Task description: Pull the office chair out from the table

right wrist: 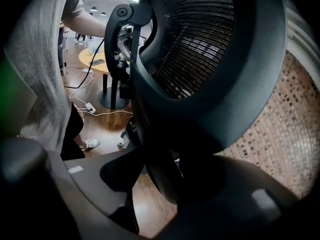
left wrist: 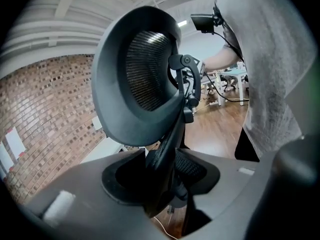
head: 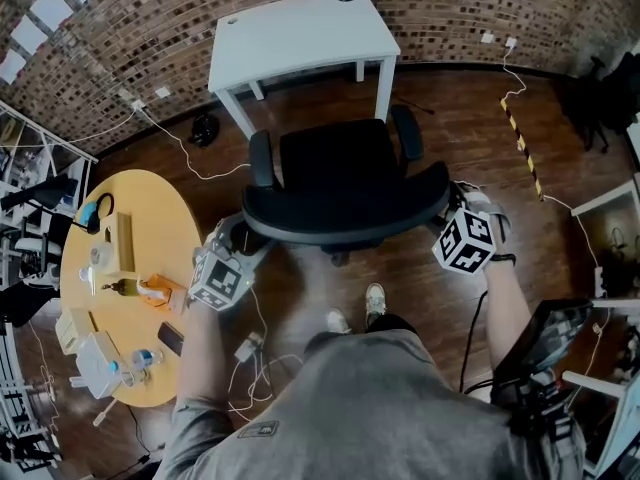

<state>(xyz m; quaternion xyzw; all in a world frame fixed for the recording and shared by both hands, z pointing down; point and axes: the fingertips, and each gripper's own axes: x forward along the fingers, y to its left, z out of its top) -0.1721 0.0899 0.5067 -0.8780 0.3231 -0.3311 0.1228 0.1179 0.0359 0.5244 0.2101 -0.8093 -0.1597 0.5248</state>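
The white rectangular bench (head: 300, 33) is standing against the brick wall (head: 180, 18). The black mesh-backed office chair (head: 335, 173) is sitting on the wood floor (head: 460, 118) on the person's side of that bench. Its seat is facing the bench and lying outside the bench's front edge, with the armrests near the bench's front legs. Judging by this, the pulling step is looking well under way, perhaps nearly done.

The left tool (head: 248, 236) is clamping the left rim of the chair's backrest, farthest from the bench. Its jaws are standing fairly wide because the thick frame is filling the gap between them. The right tool (head: 446, 208) is gripping the right rim in the same way.

The next move is calling for an even, level draw away from the bench, with both grips holding firm so the chair is rolling straight rather than swivelling.

Nothing is reading as writing. The tools' cubes (head: 220, 280) are carrying only black-and-white square markers. A small dark patch (head: 258, 429) on the hem of the person's grey shirt (head: 380, 408) is appearing too small to make out.
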